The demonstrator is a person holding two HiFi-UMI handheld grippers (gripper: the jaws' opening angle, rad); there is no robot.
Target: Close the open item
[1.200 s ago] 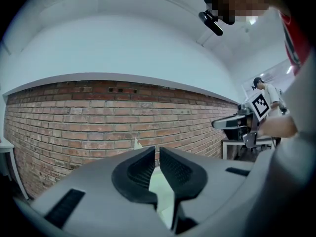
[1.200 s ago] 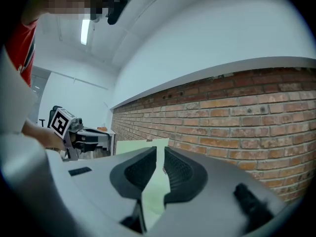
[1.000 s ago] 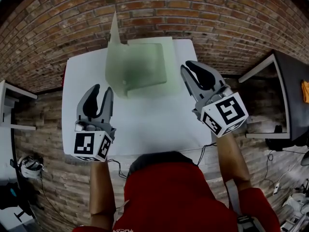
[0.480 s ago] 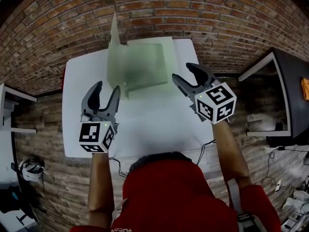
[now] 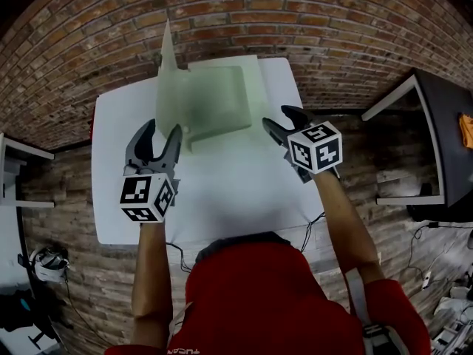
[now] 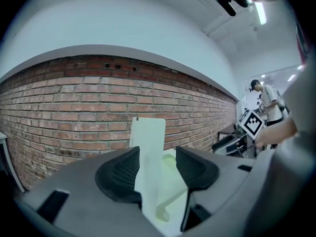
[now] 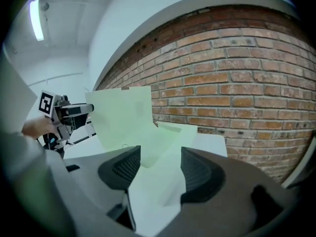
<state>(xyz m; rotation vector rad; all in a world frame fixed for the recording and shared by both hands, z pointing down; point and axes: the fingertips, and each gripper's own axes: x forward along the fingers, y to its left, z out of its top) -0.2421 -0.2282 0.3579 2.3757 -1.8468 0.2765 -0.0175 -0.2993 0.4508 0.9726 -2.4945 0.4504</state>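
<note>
where the box sits: pale green see-through box [image 5: 214,98] on the far half of the white table [image 5: 222,191], close to the brick wall [image 5: 310,21].
lid: lid [image 5: 167,65] stands upright along the box's left side, so the box is open.
left gripper: left gripper [image 5: 157,137] hovers over the table just beside the box's near left corner; no contact shows.
left jaws: spread wide, have just been opening, nothing pinched. its own view looks through the gap at the lid, seen nearly edge-on, with the box base beyond.
right gripper: right gripper [image 5: 279,121] low over the table just beside the box's near right corner, nose tilted down, apart from the box.
right jaws: spread wide, have just been opening, nothing between the pads. through the gap its own view shows the lid's broad face at left and the base ahead.
marker cubes: one at the back of each tool, left cube [image 5: 146,197] and right cube [image 5: 315,148].
holder: bare forearms reach in from the bottom of the head view, red shirt [image 5: 273,294] below them.
table top: plain white between the two tools and the holder; only the box rests on it.
surroundings: dark desk [image 5: 443,124] off to the right of the table. another person [image 6: 266,102] stands far off at the right edge of the left gripper view, small.
</note>
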